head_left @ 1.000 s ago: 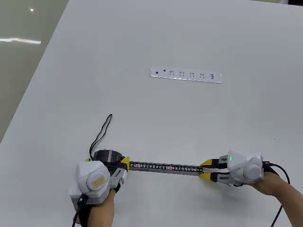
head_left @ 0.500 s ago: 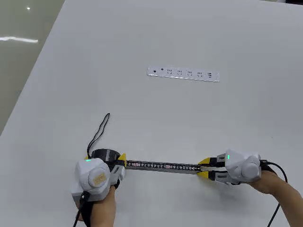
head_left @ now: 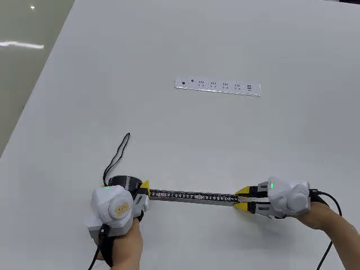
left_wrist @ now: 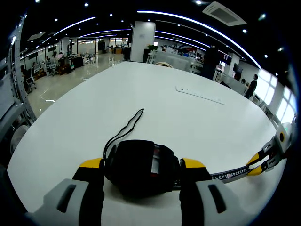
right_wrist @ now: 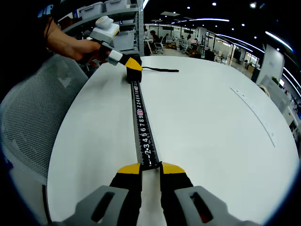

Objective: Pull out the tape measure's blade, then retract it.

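Little has been moved since a second ago: the blade point(head_left: 194, 197) is kept drawn out to much the same length, and the slight shift of the picture is the camera's. At the left, the black tape measure case point(left_wrist: 136, 157) is clamped between the yellow-tipped jaws of the left gripper point(left_wrist: 142, 165) and rests on the white table point(head_left: 169, 45). Its black strap point(head_left: 117, 157) is trailed away from the case across the table. The blade is stretched flat to the right, well in front of a white power strip point(head_left: 217, 86). Its end is pinched between the closed jaws of the right gripper point(right_wrist: 150, 168).
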### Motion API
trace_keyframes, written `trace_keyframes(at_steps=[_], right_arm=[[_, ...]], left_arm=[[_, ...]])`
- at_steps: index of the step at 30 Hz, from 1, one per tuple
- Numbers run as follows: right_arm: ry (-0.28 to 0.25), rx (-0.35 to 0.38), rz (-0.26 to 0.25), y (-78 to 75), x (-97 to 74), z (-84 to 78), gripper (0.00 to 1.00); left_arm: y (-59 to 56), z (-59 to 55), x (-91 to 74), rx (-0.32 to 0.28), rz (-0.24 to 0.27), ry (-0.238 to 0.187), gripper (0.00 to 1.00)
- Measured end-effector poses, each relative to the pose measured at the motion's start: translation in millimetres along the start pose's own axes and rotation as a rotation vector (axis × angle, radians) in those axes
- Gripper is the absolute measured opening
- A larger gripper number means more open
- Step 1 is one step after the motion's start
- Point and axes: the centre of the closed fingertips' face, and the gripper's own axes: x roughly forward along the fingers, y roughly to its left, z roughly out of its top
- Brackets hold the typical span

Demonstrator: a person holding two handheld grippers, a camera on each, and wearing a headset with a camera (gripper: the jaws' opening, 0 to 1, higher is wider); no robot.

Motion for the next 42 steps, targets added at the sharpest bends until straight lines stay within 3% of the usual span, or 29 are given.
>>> trace_keyframes(at_steps=[42], right_arm=[[-0.002, -0.007, 0.0, -1.3, 3.7, 11.2, 0.12]], left_arm=[[-0.2, 0.3, -0.1, 0.021, -0.012, -0.006, 0.61]])
